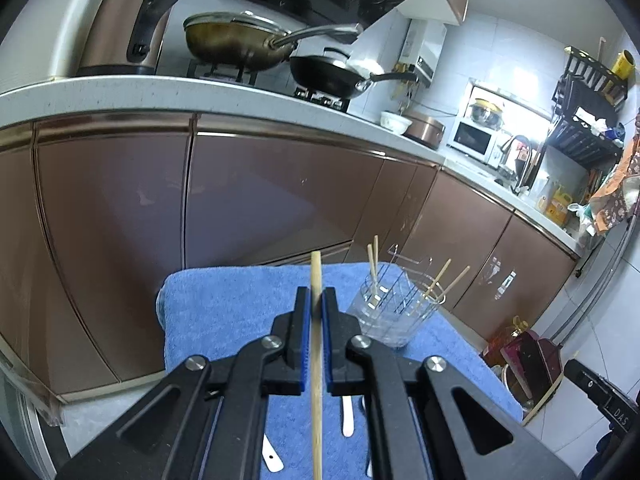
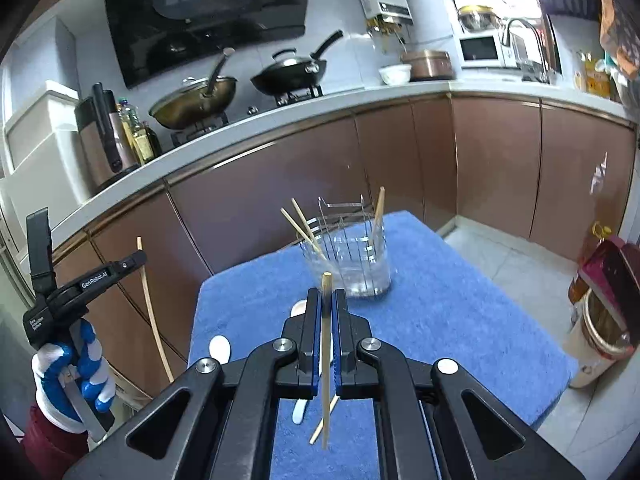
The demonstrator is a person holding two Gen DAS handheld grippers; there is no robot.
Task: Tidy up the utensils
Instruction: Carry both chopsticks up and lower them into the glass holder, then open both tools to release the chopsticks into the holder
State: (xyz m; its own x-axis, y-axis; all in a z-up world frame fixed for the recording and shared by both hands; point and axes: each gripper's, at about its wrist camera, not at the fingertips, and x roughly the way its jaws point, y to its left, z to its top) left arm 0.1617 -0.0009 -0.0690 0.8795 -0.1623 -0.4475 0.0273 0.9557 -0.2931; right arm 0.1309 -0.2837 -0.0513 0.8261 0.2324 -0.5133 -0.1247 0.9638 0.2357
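Left gripper (image 1: 316, 304): I've got it pinching a chopstick (image 1: 317, 360) mid-shaft, upright between the pads.
Right gripper (image 2: 327, 304): pressed on a second chopstick (image 2: 326, 360), tip poking just past the fingers.
Holder (image 2: 348, 256): clear wire-framed cup ahead of my right gripper, ahead and to the right of my left, four sticks already inside.
Leftovers: white spoons (image 2: 220, 350) on the blue towel (image 2: 440, 320) below my right gripper.
Handling: light, stiff, smooth bamboo, I judge; it may pivot, so a mid-length grip suits.
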